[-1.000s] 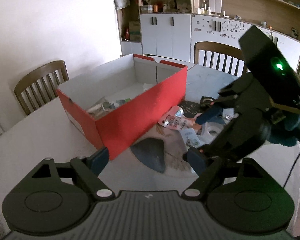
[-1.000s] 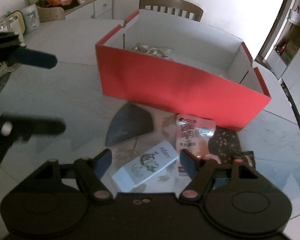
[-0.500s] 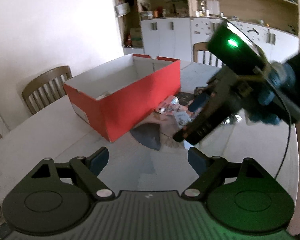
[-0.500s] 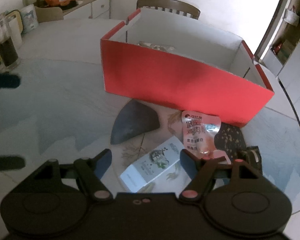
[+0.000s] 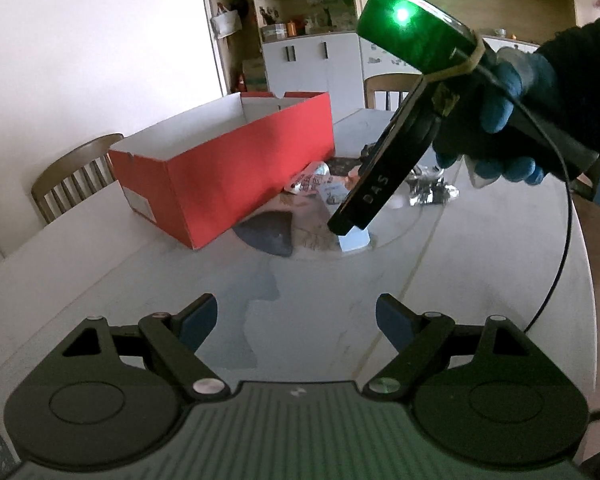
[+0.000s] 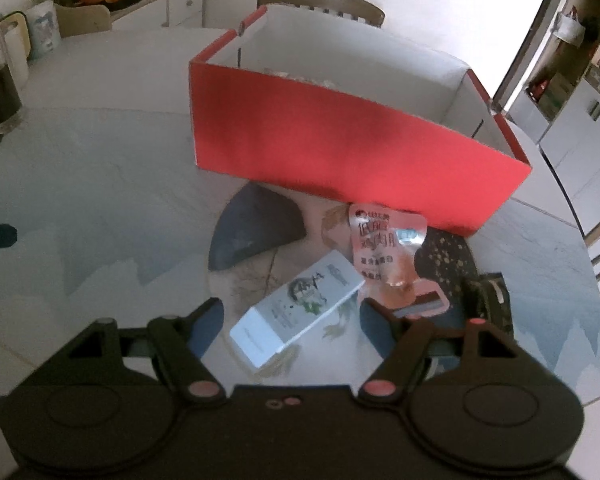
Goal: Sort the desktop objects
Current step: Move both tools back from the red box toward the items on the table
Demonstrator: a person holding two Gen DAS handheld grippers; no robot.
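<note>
A red open box (image 6: pixel 352 148) stands on the round table and shows in the left wrist view too (image 5: pixel 236 168). In front of it lie a pale carton (image 6: pixel 296 308), a pink snack pouch (image 6: pixel 384 244) and a pink flat item (image 6: pixel 420 300). My right gripper (image 6: pixel 290 320) is open, low over the carton, its fingers either side of it. My left gripper (image 5: pixel 296 320) is open and empty over bare table. The right gripper's body (image 5: pixel 388 164) hangs over the carton (image 5: pixel 354 238) in the left wrist view.
A dark fan-shaped mat (image 6: pixel 252 236) lies left of the carton. A dark object (image 6: pixel 488 296) sits at the right, and crumpled foil (image 5: pixel 432 192) lies further back. Wooden chairs (image 5: pixel 72 180) ring the table. Jars and a kettle (image 6: pixel 0 76) stand at the far left.
My left gripper has pulled back and away from the box. My right gripper has moved down and forward, so the carton now lies between its open fingers.
</note>
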